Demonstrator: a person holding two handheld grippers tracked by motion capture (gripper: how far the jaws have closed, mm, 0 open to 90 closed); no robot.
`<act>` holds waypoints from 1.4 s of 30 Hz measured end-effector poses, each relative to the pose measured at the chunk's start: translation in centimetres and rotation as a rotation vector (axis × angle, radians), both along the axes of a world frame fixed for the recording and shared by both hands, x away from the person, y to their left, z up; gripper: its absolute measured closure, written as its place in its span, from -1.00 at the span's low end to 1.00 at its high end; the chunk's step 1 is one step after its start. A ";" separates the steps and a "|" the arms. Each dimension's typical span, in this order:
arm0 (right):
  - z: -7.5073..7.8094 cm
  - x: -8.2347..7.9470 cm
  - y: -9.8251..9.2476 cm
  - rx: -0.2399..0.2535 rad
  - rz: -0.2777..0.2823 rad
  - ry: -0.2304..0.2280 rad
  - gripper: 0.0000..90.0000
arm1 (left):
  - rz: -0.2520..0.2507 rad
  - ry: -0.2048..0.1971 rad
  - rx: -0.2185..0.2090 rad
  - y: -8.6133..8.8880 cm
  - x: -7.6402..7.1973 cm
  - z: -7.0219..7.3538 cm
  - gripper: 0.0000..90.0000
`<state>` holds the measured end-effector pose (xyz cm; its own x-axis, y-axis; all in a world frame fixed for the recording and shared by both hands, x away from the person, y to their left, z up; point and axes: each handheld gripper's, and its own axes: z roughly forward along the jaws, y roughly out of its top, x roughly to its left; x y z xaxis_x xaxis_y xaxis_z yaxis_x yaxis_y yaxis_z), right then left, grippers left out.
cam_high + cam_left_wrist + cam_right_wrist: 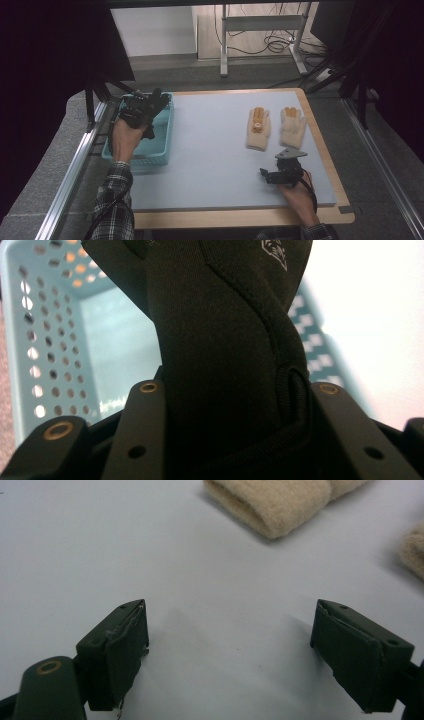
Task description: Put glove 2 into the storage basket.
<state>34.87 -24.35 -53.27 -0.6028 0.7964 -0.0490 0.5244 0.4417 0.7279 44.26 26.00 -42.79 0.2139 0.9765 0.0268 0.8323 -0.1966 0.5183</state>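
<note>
A black glove is gripped between the jaws of the left claw and is held above the light blue basket at the left side of the bench. The right claw is held wide open, with nothing between its jaws, just over the bench. Two beige gloves are laid flat near it. The perforated basket wall is seen close only in the left gripper view.
</note>
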 end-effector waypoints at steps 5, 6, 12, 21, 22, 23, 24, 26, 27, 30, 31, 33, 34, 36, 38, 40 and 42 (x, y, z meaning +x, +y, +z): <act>0.0 0.0 0.0 0.000 0.001 0.000 -0.66 | 0.049 0.067 0.013 2.2 1.1 -2.3 0.34; 0.0 0.0 0.0 0.000 0.000 0.000 -0.66 | 0.058 0.078 0.019 2.6 1.3 -2.7 0.34; 0.0 0.0 0.0 0.000 0.000 0.000 -0.66 | 0.109 0.142 0.058 3.9 2.1 -4.9 0.32; 0.0 0.0 0.0 0.000 0.000 0.000 -0.66 | 0.153 0.219 0.138 5.0 3.0 -7.3 0.25; 0.0 0.0 0.0 0.001 0.000 0.000 -0.66 | 0.152 0.231 0.141 5.0 3.0 -7.4 0.19; 0.0 0.0 0.0 0.001 0.000 0.000 -0.66 | 0.152 0.230 0.149 5.0 3.0 -7.6 0.11; 0.0 0.0 0.0 0.001 0.000 0.000 -0.66 | 0.150 0.229 0.149 5.1 3.0 -7.6 -0.08; 0.0 0.0 0.0 0.001 0.000 0.000 -0.66 | 0.136 0.226 0.136 5.1 2.9 -7.3 -0.37; 0.0 0.0 0.0 0.001 -0.001 0.000 -0.66 | 0.130 0.216 0.118 5.2 2.8 -7.0 -0.44; 0.0 0.0 0.0 0.000 -0.001 0.000 -0.66 | 0.120 0.199 0.072 5.5 2.5 -6.3 -0.65; 0.0 0.0 0.0 0.000 -0.001 0.000 -0.66 | 0.117 0.192 0.068 5.5 2.4 -5.9 -0.68; 0.0 0.0 0.0 0.000 -0.001 0.000 -0.66 | 0.112 0.168 0.056 5.5 2.1 -5.4 -0.73; 0.0 0.0 0.0 0.000 -0.001 0.000 -0.66 | 0.109 0.165 0.045 5.6 2.0 -5.2 -0.78; 0.0 0.0 0.0 0.000 -0.001 0.000 -0.66 | 0.099 0.144 0.001 5.8 1.7 -4.7 -0.83; 0.0 0.0 0.0 0.000 0.000 -0.001 -0.66 | 0.093 0.136 -0.006 5.9 1.4 -4.3 -0.88; 0.0 0.0 0.0 0.000 0.000 0.000 -0.66 | 0.088 0.118 -0.018 6.0 1.0 -4.0 -0.89; 0.0 0.0 0.0 0.000 -0.001 0.000 -0.66 | 0.079 0.094 -0.048 6.0 0.7 -3.6 -0.91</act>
